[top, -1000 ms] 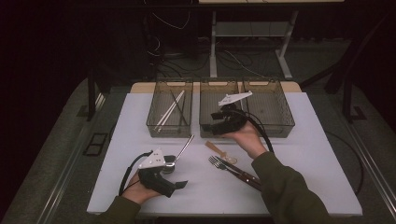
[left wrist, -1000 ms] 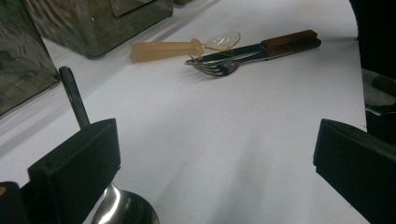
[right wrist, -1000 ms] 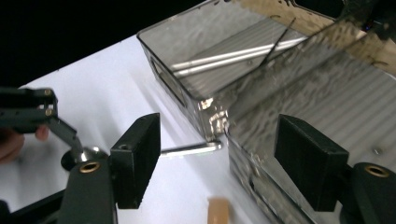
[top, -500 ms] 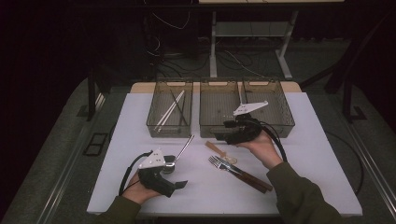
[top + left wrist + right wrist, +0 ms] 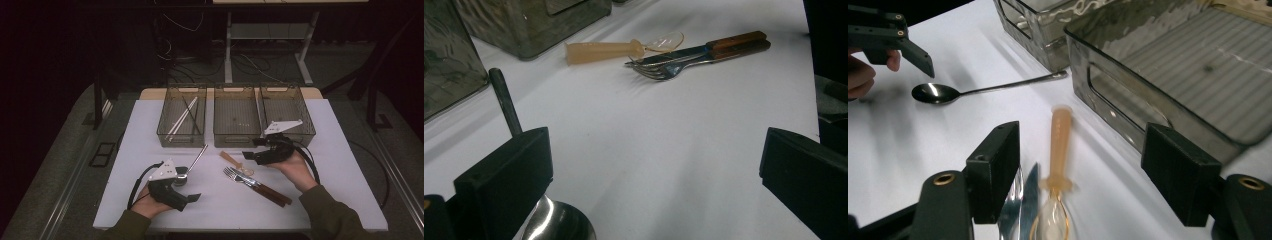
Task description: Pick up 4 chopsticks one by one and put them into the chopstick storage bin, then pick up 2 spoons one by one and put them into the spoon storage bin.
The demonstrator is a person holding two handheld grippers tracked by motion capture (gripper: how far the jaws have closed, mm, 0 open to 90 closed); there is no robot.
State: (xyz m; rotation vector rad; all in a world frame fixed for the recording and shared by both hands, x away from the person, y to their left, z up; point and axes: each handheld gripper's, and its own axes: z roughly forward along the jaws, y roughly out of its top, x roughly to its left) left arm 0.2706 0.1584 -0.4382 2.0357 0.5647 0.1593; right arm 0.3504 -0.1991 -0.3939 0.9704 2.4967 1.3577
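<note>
Plastic spoon [image 5: 1058,150] on white table [image 5: 325,200], dark room.

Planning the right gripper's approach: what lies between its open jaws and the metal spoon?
In the right gripper view, the beige-handled spoon lies just ahead of the right gripper; beyond it, bare white table up to the metal spoon.

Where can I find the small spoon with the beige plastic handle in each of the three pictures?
High view: the beige-handled spoon lies at table centre, just left of the right gripper.
Left gripper view: top centre, touching the fork.
Right gripper view: bottom centre, between the open jaws.
Shared landmark: the metal spoon.
</note>
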